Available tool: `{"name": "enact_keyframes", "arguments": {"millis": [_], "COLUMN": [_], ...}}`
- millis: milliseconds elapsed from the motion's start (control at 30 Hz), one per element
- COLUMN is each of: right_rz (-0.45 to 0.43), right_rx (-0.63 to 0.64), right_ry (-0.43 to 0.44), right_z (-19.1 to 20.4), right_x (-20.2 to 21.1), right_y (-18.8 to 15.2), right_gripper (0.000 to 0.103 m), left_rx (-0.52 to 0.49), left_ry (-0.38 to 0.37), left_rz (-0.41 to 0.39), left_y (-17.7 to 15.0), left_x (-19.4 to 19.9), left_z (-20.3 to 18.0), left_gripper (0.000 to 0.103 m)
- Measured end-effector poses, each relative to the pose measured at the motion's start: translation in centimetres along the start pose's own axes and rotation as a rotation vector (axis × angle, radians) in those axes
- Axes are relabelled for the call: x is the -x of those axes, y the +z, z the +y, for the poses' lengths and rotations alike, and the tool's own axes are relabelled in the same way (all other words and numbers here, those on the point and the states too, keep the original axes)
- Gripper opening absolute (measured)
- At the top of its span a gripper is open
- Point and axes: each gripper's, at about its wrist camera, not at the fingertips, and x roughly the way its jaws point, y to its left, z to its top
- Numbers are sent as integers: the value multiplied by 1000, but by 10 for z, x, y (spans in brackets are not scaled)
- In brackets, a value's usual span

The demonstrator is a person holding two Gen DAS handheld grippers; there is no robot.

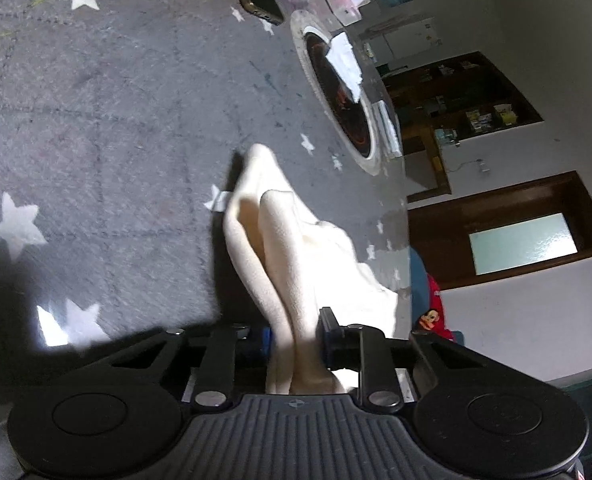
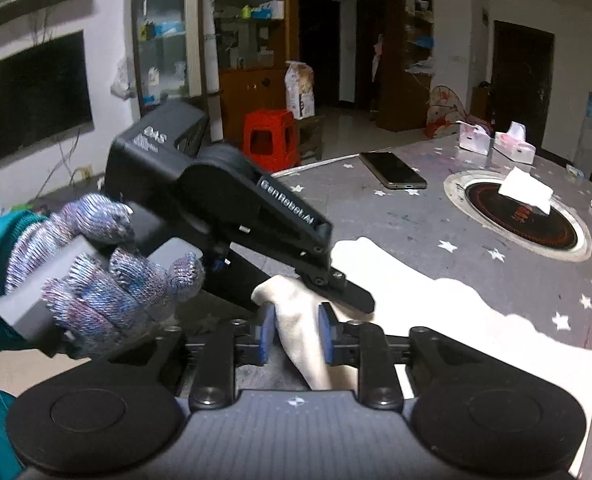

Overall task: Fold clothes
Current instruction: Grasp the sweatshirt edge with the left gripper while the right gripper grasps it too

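My two grippers, left (image 1: 296, 340) and right (image 2: 295, 334), each clamp one cream knitted cloth (image 1: 292, 240) over the grey star-printed table (image 1: 96, 120).

Cream garment (image 1: 296, 248), soft matt fleecy cloth between the fingers (image 2: 327, 334), blue rubbery pads, counter (image 1: 116, 120) beyond, grey matt felt-like cover, phone (image 2: 392, 170) glossy glass, glove (image 2: 108, 280) coarse knit

cream garment (image 2: 436, 300) | you see it bunched and lifted at one edge | the rest lies spread on the table
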Motion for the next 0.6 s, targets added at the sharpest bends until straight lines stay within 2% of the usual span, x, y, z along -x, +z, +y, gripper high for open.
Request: {"name": "enact_keyframes", "arguments": {"millis": [233,333,500,567,600], "right_rz": [-8,-8,-2,-8,-10], "right_rx": [-115,-167,-299,-354,-388], "right_ry": [-125,-188,-302,-320,-321], "right_z": [-39,-59,-111,-125,-133], "right_x": [16,22,26,26,25], "right_y": [-18,-25,-39,-45,-48], "right_gripper": [30,42,44,53,53], "left_rx": [-77,-112,-158,-179,-186], "left_ry": [39,56,83,94,98], "left_rz": [-3,-5,-8,-9,-9], "left_y": [0,0,1,2,3], "left_x": [-1,-2,-2,-2,-3], "left_z": [-10,-14,-20,-22,-23], "left_gripper": [22,22,22,22,22]}}
